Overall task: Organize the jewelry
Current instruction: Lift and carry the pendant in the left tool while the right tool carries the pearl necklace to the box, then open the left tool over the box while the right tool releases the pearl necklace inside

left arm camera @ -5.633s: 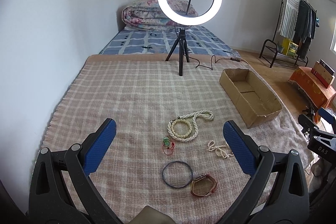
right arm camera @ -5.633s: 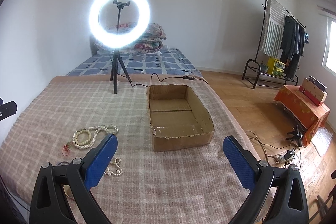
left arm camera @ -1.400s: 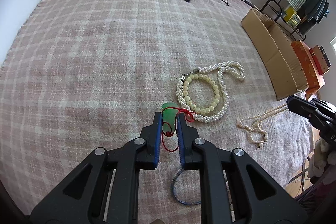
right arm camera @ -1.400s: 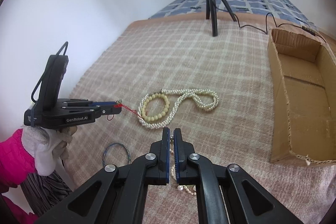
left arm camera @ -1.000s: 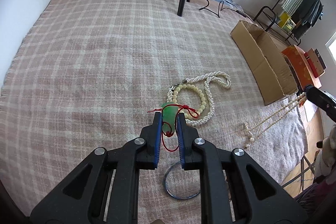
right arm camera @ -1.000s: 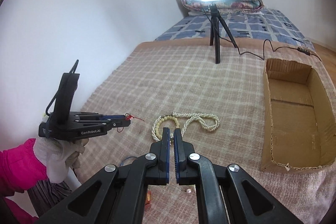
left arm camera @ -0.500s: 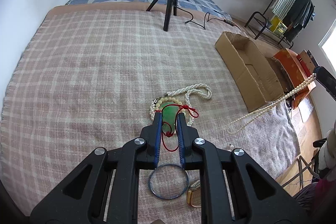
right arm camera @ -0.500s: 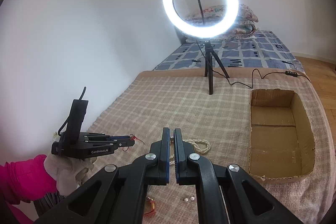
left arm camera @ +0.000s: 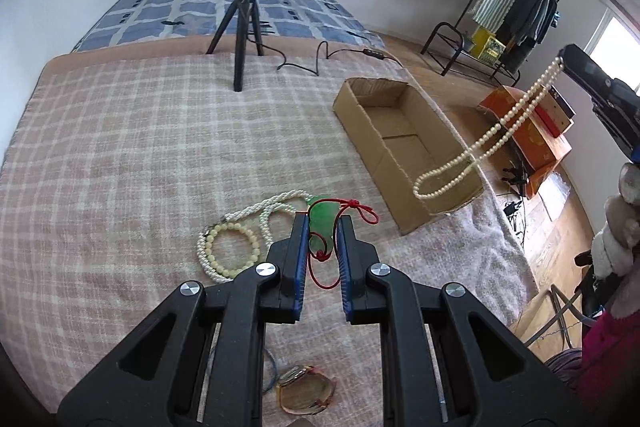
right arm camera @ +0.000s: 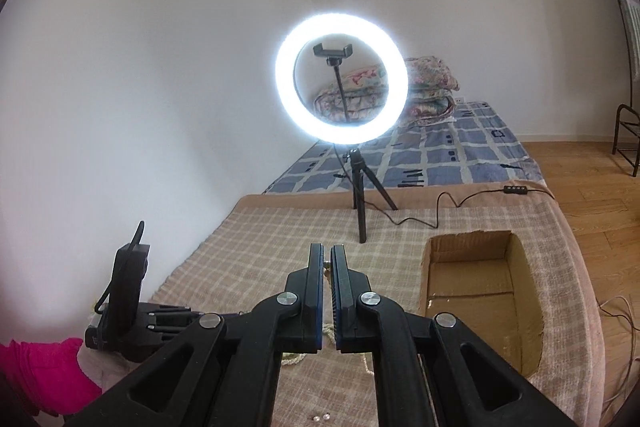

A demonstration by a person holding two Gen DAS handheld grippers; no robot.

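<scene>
Left wrist view: the left gripper is raised above the checked blanket, its blue pads pinched on a green pendant whose red cord loops out past the tips and hangs down between the fingers; below it on the blanket lie a twisted pearl necklace curled around a cream bead bracelet, and near the bottom edge a brown-strapped watch beside a thin blue bangle, partly hidden by the gripper body; the open cardboard box sits to the right on the blanket; the right gripper enters at the upper right, with a long pearl strand dangling from its tip, the lower loop hanging in front of the box's near end; in the right wrist view the right gripper has its jaws nearly together, a few beads showing in the slit; the ring light on its tripod stands beyond the box
</scene>
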